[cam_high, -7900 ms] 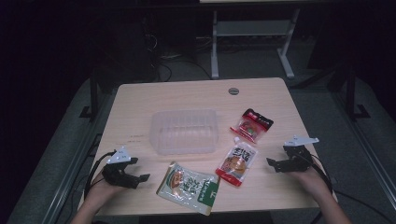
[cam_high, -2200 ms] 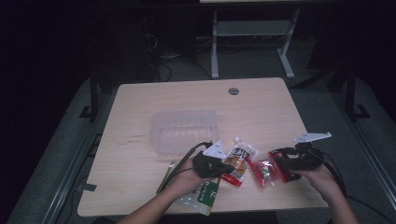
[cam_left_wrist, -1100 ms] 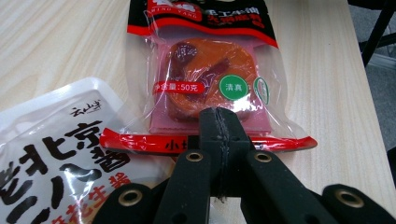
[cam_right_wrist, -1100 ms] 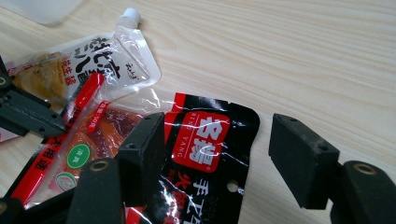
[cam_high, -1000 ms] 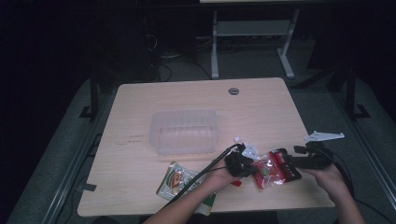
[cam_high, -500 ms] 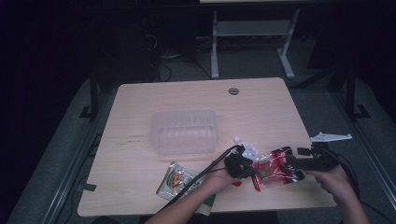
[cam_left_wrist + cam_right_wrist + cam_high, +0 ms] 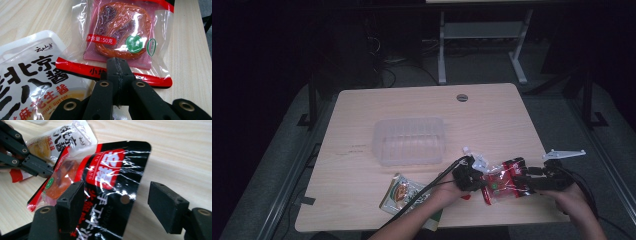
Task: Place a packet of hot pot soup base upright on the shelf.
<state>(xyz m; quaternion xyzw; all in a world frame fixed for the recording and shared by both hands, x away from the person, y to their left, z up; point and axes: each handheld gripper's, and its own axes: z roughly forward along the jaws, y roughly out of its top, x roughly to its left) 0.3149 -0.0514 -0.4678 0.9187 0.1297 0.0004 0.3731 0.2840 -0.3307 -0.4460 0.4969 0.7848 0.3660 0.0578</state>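
While the left gripper (image 7: 117, 72) stays pinched on the red snack packet (image 7: 504, 181), apparently taking it over, the right gripper (image 7: 117, 205) has just been opening, jaws apart around it.

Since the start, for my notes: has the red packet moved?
Yes. The red packet went from beside the clear tray toward the table's near right edge.

both forearms are extended over the table's near edge; the left gripper (image 7: 471, 176) is clamped shut, while the right gripper (image 7: 526, 178) is held close opposite, its jaws just spread apart.
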